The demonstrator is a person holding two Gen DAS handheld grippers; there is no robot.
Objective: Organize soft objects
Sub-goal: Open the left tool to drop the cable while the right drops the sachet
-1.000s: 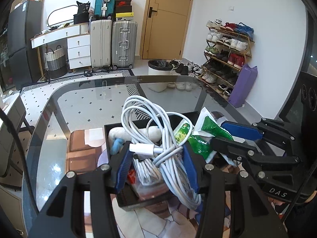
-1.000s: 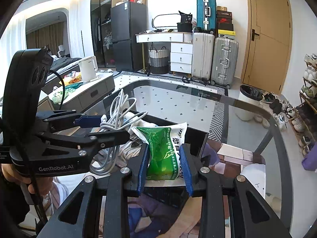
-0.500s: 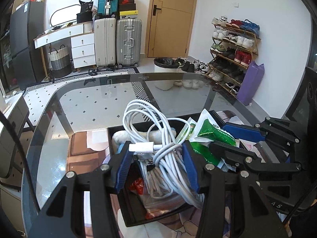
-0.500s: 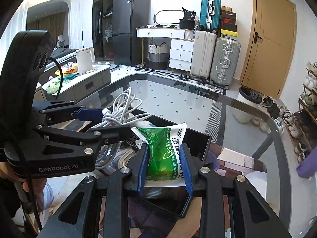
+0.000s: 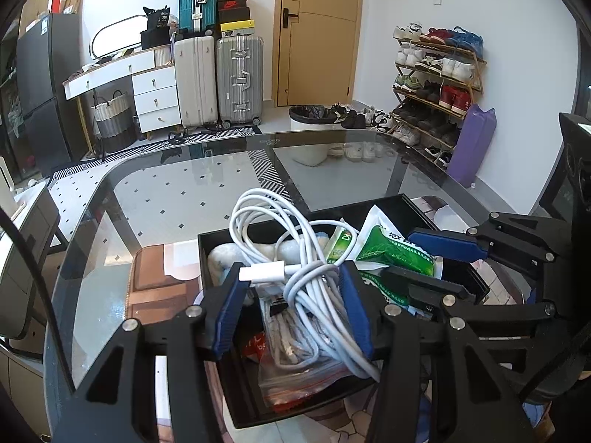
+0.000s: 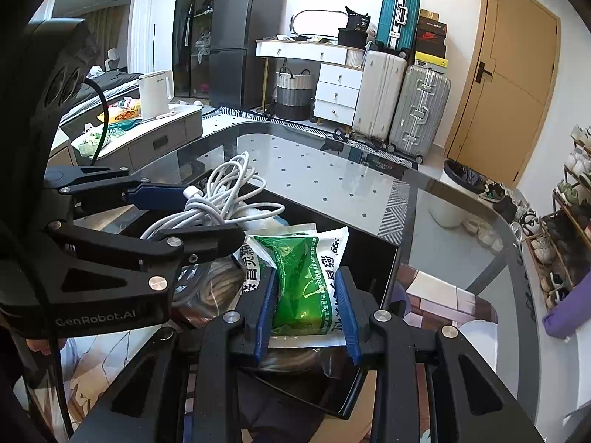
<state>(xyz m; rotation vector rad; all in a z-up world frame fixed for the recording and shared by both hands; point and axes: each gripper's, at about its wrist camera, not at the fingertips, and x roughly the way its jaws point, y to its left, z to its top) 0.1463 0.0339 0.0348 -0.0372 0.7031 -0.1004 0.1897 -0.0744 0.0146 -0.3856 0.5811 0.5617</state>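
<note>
My left gripper (image 5: 291, 288) is shut on a coiled white cable bundle (image 5: 295, 254) and holds it over a black tray (image 5: 413, 203). My right gripper (image 6: 304, 295) is shut on a green and white packet (image 6: 299, 269), also over the tray (image 6: 373, 254). The two grippers are side by side: the right one shows at the right of the left wrist view (image 5: 428, 262), the left one at the left of the right wrist view (image 6: 192, 214). In the tray lie a white soft item (image 5: 225, 254) and a clear zip bag (image 5: 295, 373).
The tray sits on a patterned mat (image 5: 155, 284) on a glass table (image 5: 184, 192). Behind are suitcases (image 5: 218, 81), a white dresser (image 5: 155, 92), a door (image 5: 314, 33) and a shoe rack (image 5: 436, 81). A low counter with a white kettle (image 6: 155, 92) stands to the left.
Both grippers, still holding the cable and the packet, have moved over the tray, and more of the tray's contents and rim now show beneath them.
</note>
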